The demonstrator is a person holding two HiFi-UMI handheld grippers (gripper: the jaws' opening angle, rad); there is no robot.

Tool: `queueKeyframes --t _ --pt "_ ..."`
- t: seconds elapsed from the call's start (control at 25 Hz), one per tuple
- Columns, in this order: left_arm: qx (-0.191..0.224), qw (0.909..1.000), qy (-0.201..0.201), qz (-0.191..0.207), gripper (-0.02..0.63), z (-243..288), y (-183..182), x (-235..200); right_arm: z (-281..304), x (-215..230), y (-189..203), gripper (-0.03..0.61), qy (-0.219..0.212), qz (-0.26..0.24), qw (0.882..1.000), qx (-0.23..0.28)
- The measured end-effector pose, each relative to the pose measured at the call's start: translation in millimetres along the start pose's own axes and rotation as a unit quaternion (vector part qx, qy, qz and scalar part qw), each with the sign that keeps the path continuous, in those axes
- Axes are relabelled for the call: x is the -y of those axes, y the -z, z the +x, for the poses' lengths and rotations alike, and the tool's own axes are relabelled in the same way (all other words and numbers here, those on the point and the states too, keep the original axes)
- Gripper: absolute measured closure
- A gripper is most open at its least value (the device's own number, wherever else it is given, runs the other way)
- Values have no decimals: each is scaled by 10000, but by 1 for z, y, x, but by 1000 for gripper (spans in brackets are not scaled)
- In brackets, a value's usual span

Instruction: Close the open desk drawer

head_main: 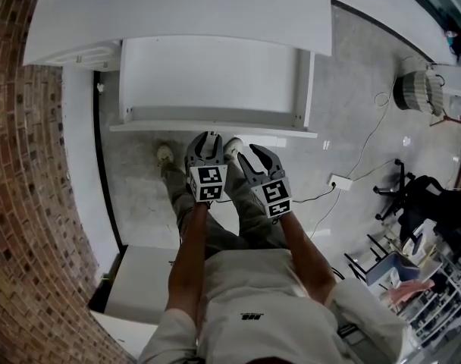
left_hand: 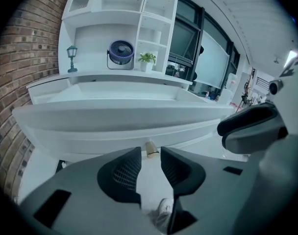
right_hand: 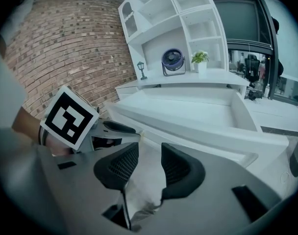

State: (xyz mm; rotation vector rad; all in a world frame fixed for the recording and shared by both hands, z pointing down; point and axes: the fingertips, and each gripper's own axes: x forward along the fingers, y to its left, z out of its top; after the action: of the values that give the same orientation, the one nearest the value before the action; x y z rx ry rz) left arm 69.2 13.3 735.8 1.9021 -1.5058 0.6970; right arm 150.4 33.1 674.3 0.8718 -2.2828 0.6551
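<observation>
a: where's the drawer?
b: the drawer (head_main: 212, 117) stands pulled well out from under the white bench (head_main: 185, 14), straight ahead of the person. its inside looks bare and white.
a: and the hands?
b: both forearms (head_main: 186, 256) reach forward and down from the chest, side by side and nearly parallel. the left gripper (head_main: 206, 136) and the right gripper (head_main: 255, 152) sit close together, marker cubes (head_main: 208, 183) facing up toward the head, both slanted down at the drawer's front panel (left_hand: 124, 119).
a: touching it?
b: not that i can see. in the left gripper view the panel runs across just beyond the tips with a gap left. the left gripper is slightly ahead of the right.
a: fingers?
b: the left gripper's fingers (left_hand: 123, 173) stand apart with nothing between them, only floor and a shoe (left_hand: 163, 208) showing through. the right gripper's fingers (right_hand: 120, 168) are apart too and empty, a trouser leg (right_hand: 141, 195) behind the gap.
a: anything else?
b: the right gripper view catches the left gripper's cube at its left, below a brick wall (right_hand: 75, 38), and a blue fan (right_hand: 173, 61) on the shelf above the bench.
</observation>
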Motion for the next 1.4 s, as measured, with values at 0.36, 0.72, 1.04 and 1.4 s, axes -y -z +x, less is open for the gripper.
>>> queueKeyframes --t 0.36,0.72,1.04,1.4 --pt "38 9999 -105 -126 511 11 1 1 2 10 8 433 28 26 10000 -55" --pt "-37 9997 -169 -175 529 14 -2 0 5 16 4 433 -11 83 10000 22" --pt "-64 9996 -231 -122 531 24 -14 -3 7 26 2 434 29 112 9999 104" --pt "-60 9998 -140 -85 530 34 -27 -10 18 38 -12 434 236 131 9995 143"
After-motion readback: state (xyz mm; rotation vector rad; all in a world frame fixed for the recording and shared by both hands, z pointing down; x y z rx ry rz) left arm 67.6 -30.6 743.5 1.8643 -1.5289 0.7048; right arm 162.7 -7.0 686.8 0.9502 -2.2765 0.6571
